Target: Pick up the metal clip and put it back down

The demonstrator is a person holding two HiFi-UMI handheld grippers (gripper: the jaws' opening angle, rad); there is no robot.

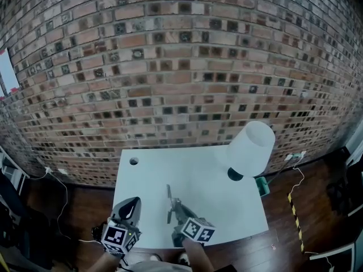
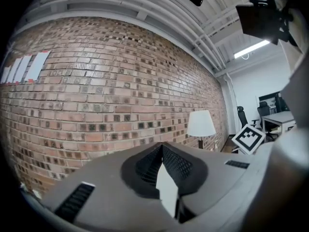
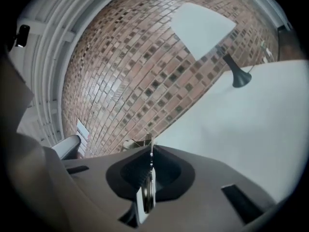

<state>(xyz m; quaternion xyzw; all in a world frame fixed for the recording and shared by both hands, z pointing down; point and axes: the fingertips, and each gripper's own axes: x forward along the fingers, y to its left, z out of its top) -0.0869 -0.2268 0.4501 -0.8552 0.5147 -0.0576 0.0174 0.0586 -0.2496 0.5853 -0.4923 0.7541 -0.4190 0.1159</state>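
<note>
My right gripper (image 1: 173, 209) is shut on the metal clip (image 1: 168, 200), a thin silvery piece that stands on edge above the white table (image 1: 193, 166). In the right gripper view the clip (image 3: 148, 185) sits pinched between the dark ribbed pads, and its far end pokes out past the tips. My left gripper (image 1: 130, 206) hovers at the table's near left edge. Its jaws meet at the tips (image 2: 161, 147) with nothing between them. The right gripper's marker cube (image 2: 250, 137) shows at the right of the left gripper view.
A lamp with a white shade (image 1: 251, 148) and dark base (image 1: 235, 174) stands at the table's right back. A round hole (image 1: 134, 161) is in the table's far left corner. A brick wall (image 1: 181, 67) lies behind. Cables (image 1: 296, 177) run over the wooden floor.
</note>
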